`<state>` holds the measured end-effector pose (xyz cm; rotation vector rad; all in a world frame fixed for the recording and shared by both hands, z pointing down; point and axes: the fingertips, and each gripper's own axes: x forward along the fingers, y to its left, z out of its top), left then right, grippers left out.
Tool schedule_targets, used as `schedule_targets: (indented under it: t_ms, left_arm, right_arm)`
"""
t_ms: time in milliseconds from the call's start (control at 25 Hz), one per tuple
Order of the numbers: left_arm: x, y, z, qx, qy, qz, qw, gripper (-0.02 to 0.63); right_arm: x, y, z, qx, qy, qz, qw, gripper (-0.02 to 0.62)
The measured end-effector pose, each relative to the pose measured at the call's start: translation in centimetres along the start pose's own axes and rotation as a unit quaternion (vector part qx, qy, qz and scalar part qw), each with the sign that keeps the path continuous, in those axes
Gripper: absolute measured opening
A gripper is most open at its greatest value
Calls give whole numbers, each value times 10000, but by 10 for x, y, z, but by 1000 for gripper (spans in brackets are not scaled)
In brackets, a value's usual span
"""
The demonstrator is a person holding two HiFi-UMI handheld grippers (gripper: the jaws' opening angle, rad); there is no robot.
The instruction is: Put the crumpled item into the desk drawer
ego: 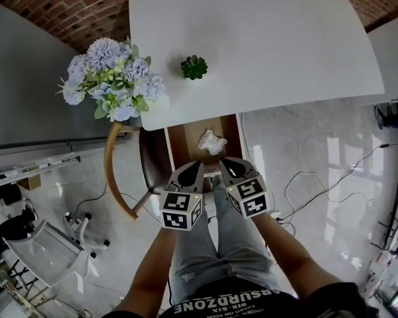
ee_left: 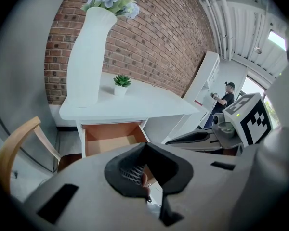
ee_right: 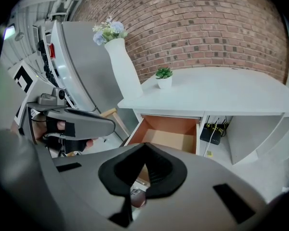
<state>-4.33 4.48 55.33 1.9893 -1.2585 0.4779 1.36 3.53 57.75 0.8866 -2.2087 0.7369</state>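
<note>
The crumpled paper (ego: 212, 141) lies in the open drawer (ego: 186, 144) under the white worktop (ego: 252, 45). The left claw (ego: 196, 166) and right claw (ego: 225, 164) hover just short of it, both clenched and empty.

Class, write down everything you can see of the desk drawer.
The drawer stands pulled out from under the white desk, near the desk's left end. Its inside looks like orange-brown wood, the floor paler than the walls, and its outer sides are white. A crumpled white item lies inside it.
</note>
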Motion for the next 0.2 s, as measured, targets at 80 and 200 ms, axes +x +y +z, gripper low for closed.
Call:
schedule_targets:
  t_ms: [80, 200]
  left_arm:
    - [2, -1, -1, 0, 11, -23, 10000, -3]
    - [6, -3, -1, 23, 20, -72, 10000, -3]
  right_arm:
    - [0, -2, 1, -54, 2, -14, 10000, -3]
    - [0, -7, 2, -82, 4, -59, 9999, -3]
